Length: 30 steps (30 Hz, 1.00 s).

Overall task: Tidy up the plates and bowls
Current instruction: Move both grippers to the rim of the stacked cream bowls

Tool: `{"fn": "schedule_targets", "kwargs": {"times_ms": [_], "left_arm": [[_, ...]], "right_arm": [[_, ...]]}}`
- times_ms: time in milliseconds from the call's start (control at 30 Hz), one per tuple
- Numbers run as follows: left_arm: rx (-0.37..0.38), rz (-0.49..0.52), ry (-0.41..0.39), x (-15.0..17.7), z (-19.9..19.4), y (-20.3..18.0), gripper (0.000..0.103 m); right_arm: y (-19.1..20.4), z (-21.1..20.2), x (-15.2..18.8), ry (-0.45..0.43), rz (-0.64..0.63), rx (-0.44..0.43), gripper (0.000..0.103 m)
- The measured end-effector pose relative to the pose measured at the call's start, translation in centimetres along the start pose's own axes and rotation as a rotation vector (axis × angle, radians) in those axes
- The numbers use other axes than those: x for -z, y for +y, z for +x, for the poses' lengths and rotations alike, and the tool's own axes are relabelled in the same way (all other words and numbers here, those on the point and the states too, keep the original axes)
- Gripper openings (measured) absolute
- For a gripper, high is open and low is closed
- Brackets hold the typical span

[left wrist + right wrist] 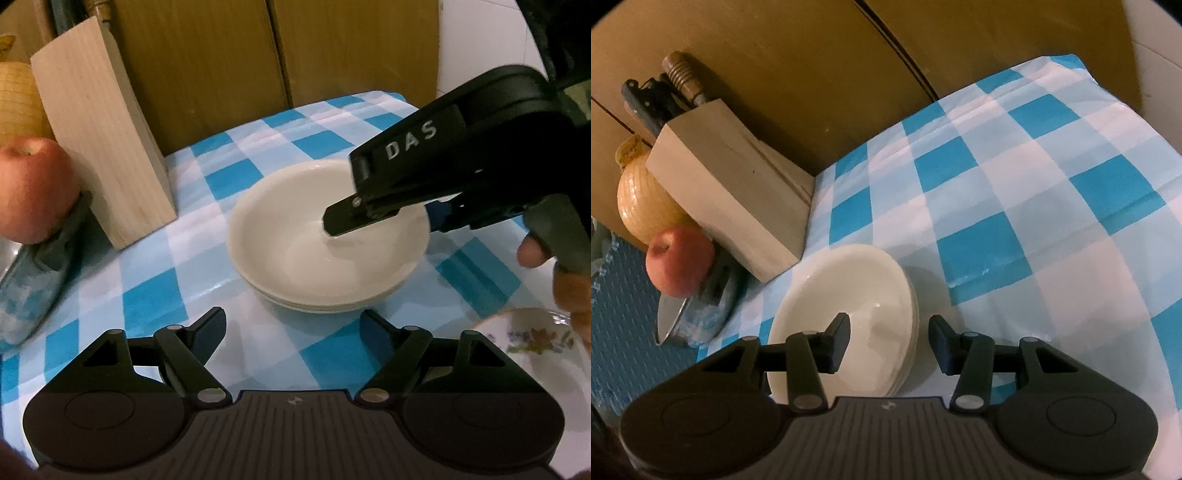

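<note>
A stack of white bowls [328, 240] sits on a table covered with a glossy blue-and-white checked cloth [207, 258]. The bowls are smooth glazed ceramic, shallow and round, nested tightly so only their rims show apart at the near edge. The top bowl holds nothing but one finger of my right gripper.

My left gripper [293, 325] hovers just near of the stack, its jaws spread wide with nothing between them, not touching the bowls.

My right gripper [890, 334] reaches in from the right. Its jaws stand apart astride the right rim of the stack: one black finger [838, 339] hangs inside the top bowl, the other outside. The pads do not press on the rim.

At the near right, a plate with a floral pattern [532, 339] shows partly beside my hand.

On the left stands a pale, square-cut wooden knife block [731, 199] with handles sticking out of its top. Near it a red apple [679, 266] rests on a round, dark object I cannot identify. Behind the apple lies a yellow, ribbed, rounded fruit [642, 206]. Brown cardboard [207, 66] forms the far wall.
</note>
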<state>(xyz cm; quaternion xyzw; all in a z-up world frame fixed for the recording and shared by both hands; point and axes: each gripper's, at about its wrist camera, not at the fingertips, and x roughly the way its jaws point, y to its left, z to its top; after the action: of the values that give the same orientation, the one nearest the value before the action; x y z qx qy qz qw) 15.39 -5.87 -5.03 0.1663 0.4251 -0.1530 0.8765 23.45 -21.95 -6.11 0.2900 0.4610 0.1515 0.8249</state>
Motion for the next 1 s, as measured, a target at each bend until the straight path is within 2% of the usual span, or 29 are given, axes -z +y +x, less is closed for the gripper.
{"fn": "schedule_targets", "kwargs": {"times_ms": [200,300,500,600,767,833,900,1000], "left_arm": [[-0.006,0.005,-0.013,0.7,0.0,0.5,0.089],[0.018,-0.01,-0.026,0.9,-0.5,1.1,0.089],[0.008,-0.054,-0.035,1.4,-0.5,2.1,0.087],[0.031,-0.08,-0.041,1.1,0.3,2.0,0.083],[0.071,-0.084,-0.062,0.5,1.0,1.4,0.084],[0.075,-0.083,-0.073,0.3,1.4,1.2,0.084],[0.074,-0.093,-0.08,0.1,1.6,1.1,0.082],[0.077,-0.089,-0.093,-0.1,1.6,0.8,0.079]], "right_arm": [[0.1,0.5,0.0,0.017,0.013,-0.019,0.042],[0.4,0.6,0.1,0.026,0.0,-0.027,0.042],[0.5,0.7,0.1,0.025,-0.006,-0.02,0.042],[0.5,0.7,0.1,0.028,-0.012,-0.021,0.042],[0.4,0.8,0.0,0.029,-0.009,-0.033,0.042],[0.6,0.9,0.2,0.031,-0.021,-0.031,0.035],[0.6,1.2,0.4,0.048,-0.023,-0.032,0.019],[0.7,1.4,0.6,0.055,-0.036,-0.033,0.014]]}}
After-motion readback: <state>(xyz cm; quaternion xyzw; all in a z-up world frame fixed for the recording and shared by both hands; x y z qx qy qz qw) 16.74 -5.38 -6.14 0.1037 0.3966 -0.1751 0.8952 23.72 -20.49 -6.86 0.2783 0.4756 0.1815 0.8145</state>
